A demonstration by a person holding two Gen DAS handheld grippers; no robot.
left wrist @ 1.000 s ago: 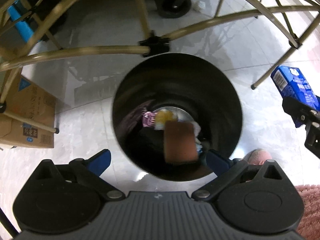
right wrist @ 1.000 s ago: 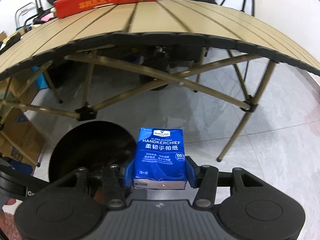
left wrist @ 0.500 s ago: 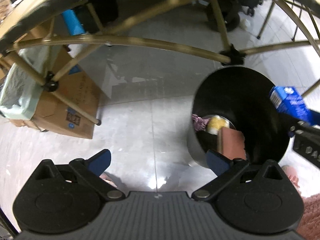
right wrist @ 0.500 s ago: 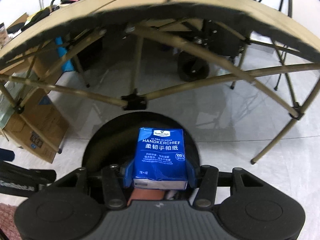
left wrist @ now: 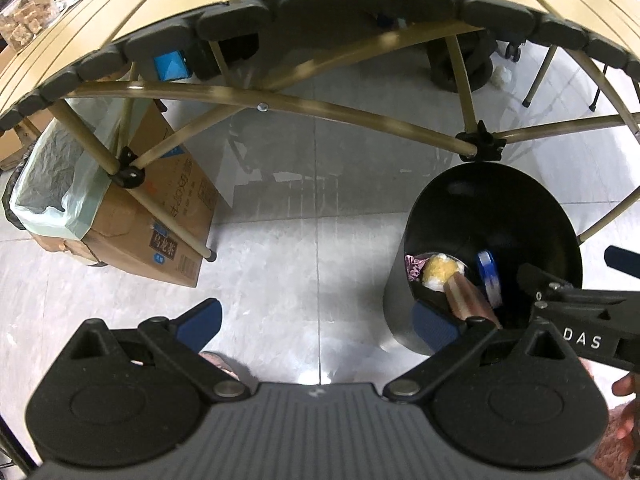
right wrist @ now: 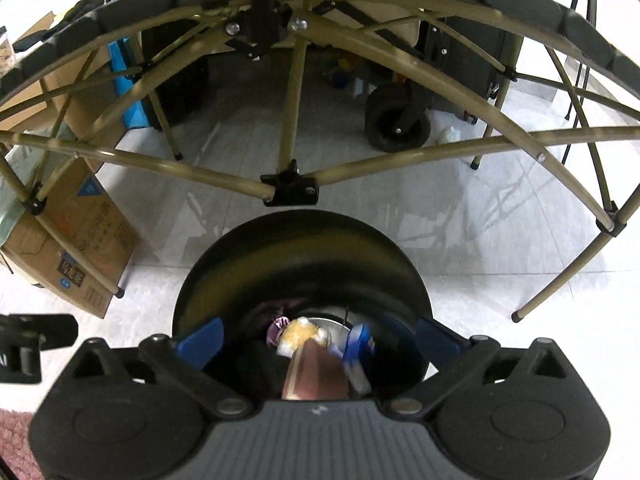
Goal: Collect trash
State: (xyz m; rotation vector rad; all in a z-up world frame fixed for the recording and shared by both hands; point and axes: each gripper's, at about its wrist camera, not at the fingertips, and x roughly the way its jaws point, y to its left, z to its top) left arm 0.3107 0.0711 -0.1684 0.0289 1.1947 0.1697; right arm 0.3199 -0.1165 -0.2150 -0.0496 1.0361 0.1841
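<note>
A black round trash bin point(right wrist: 300, 248) point(left wrist: 480, 208) stands on the floor under the folding table. My right gripper point(right wrist: 318, 338) hangs over its mouth, its jaws opening wide and touching nothing. The blue handkerchief pack point(right wrist: 358, 354) point(left wrist: 489, 276) sits blurred inside the bin, free of the fingers, beside a brown box point(right wrist: 316, 374), a yellow-white wad point(right wrist: 300, 334) and a purple wrapper point(right wrist: 276, 330). My left gripper point(left wrist: 316, 320) is open and empty over the floor tiles, left of the bin. The right gripper's body point(left wrist: 576, 320) shows at the left wrist view's right edge.
Olive table legs and braces point(right wrist: 288, 184) cross just above and behind the bin. A cardboard box point(left wrist: 160, 220) and a bag-lined bin point(left wrist: 44, 188) stand to the left. A black wheel point(right wrist: 396, 124) is behind. A pink rug point(right wrist: 16, 428) and a person's toes point(left wrist: 218, 360) lie near.
The right gripper opened and let go of the blue handkerchief pack, which dropped into the bin. The left gripper moved left, off the bin and over the floor.
</note>
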